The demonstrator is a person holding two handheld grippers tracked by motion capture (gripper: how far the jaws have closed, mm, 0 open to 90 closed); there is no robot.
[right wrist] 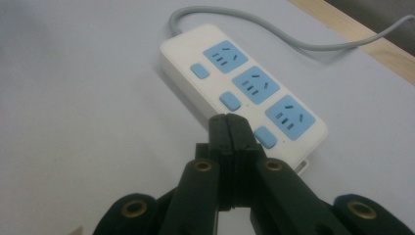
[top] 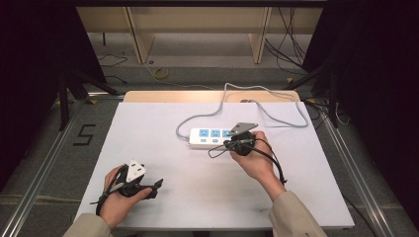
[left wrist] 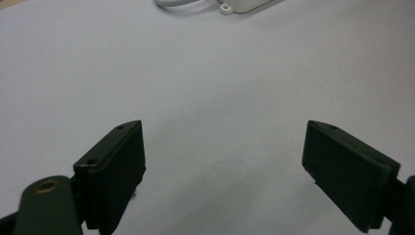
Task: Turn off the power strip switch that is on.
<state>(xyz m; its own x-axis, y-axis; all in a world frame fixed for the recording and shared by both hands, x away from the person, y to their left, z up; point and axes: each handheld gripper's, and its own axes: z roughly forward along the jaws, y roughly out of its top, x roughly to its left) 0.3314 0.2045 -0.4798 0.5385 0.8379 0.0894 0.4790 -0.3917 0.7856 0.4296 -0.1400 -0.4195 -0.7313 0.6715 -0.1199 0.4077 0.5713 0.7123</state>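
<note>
High view: a white power strip (top: 213,138) with three blue sockets lies just right of the frame's centre on the white table (top: 163,123), its grey cable (top: 276,106) looping toward the upper right. The right gripper (top: 240,142) sits over the strip's right end, held in the person's right hand (top: 254,159). The left gripper (top: 148,188) rests at lower left in the left hand (top: 118,197), well apart from the strip.

Left gripper view: the two black jaws stand wide apart at the lower corners, with bare table between them — nothing is gripped. One corner of the power strip (left wrist: 240,6) shows at the top edge.

Right gripper view: the jaws are pressed together, nothing between them, their tips at lower centre just beside the near edge of the power strip (right wrist: 244,83), close to the lowest of three blue switch buttons (right wrist: 265,137). Whether the tips touch the strip cannot be told. The strip runs diagonally from upper centre to right of centre — its cable (right wrist: 293,34) leaves at the top.
</note>
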